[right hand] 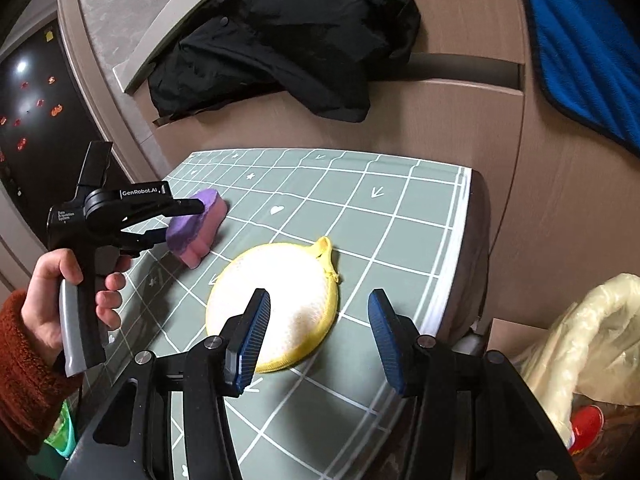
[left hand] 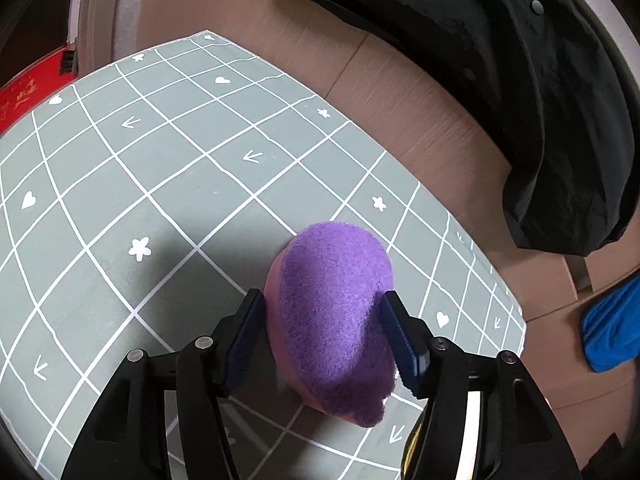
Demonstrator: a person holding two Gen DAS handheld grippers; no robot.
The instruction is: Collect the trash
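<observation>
**Both sponges still on the table, nothing binned yet**

The left gripper (left hand: 322, 338) straddles the purple sponge (left hand: 340, 320), its jaws wide and at the sponge's sides; whether the pads press cannot be told. The sponge rests on the checked tablecloth (left hand: 160, 168). The right gripper (right hand: 318, 336) hangs open and empty above the round yellow sponge (right hand: 280, 292). A bag (right hand: 580, 340) (perhaps for trash) sits beside the table. Both pickups and drops remain.

counter (right hand: 416, 216): grey-green grid cover with white hearts, arrows, flowers | black jacket (right hand: 288, 36): draped far, on brown cabinet (right hand: 460, 120) | blue fleece (right hand: 580, 48): far right | red item (left hand: 28, 92): far left
</observation>
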